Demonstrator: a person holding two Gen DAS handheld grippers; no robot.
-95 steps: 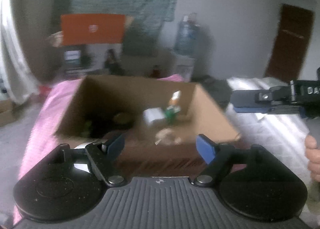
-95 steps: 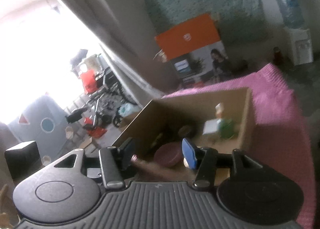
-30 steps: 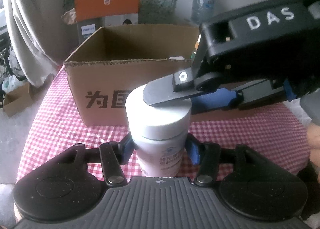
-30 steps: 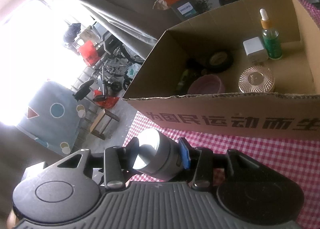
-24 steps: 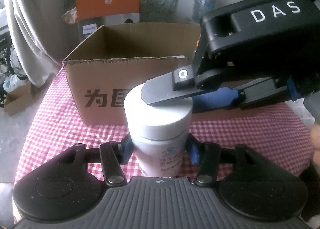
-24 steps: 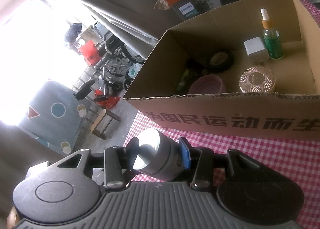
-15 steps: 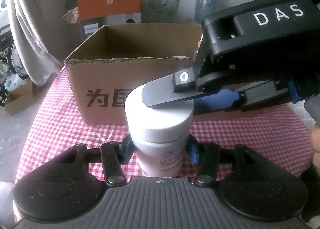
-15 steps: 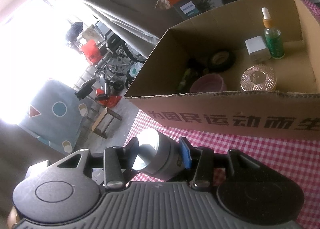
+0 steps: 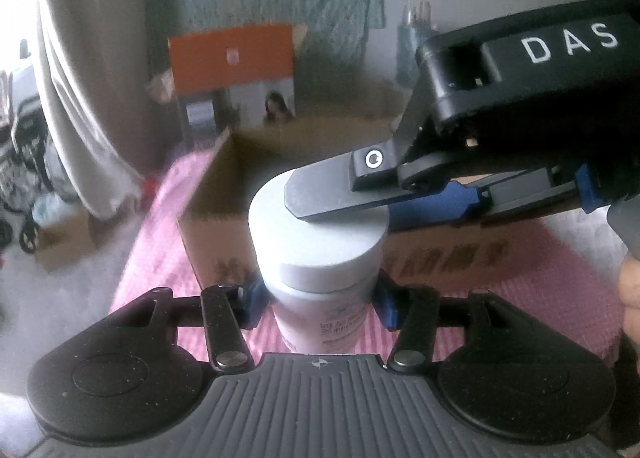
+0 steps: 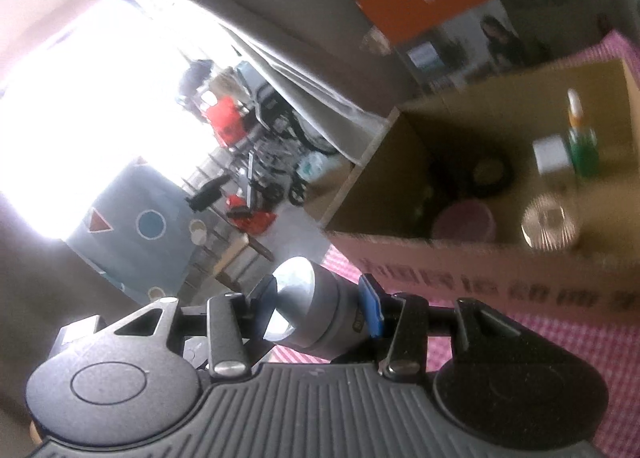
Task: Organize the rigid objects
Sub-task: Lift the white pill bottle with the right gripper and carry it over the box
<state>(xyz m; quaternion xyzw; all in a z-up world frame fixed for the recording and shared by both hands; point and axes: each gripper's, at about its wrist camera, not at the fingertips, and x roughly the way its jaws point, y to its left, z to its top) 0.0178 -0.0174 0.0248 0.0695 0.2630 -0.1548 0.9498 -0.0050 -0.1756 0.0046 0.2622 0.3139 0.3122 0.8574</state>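
In front of the cardboard box (image 9: 208,217), a white bottle (image 9: 320,286) is clamped at its body by the left gripper (image 9: 318,308), while its cap is pinched by the right gripper (image 10: 318,308). The plastic is judged stiff, light and smooth; the body below the cap is best gripped.

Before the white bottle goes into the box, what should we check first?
1. Left gripper shut on the white bottle: ok.
2. Right gripper shut on the bottle's cap: ok.
3. Cardboard box open on top: ok.
4. Free spot inside, among the green dropper bottle, pink bowl and ribbed glass jar: cannot tell, picture blurred.
5. Cap screwed tight: cannot tell.
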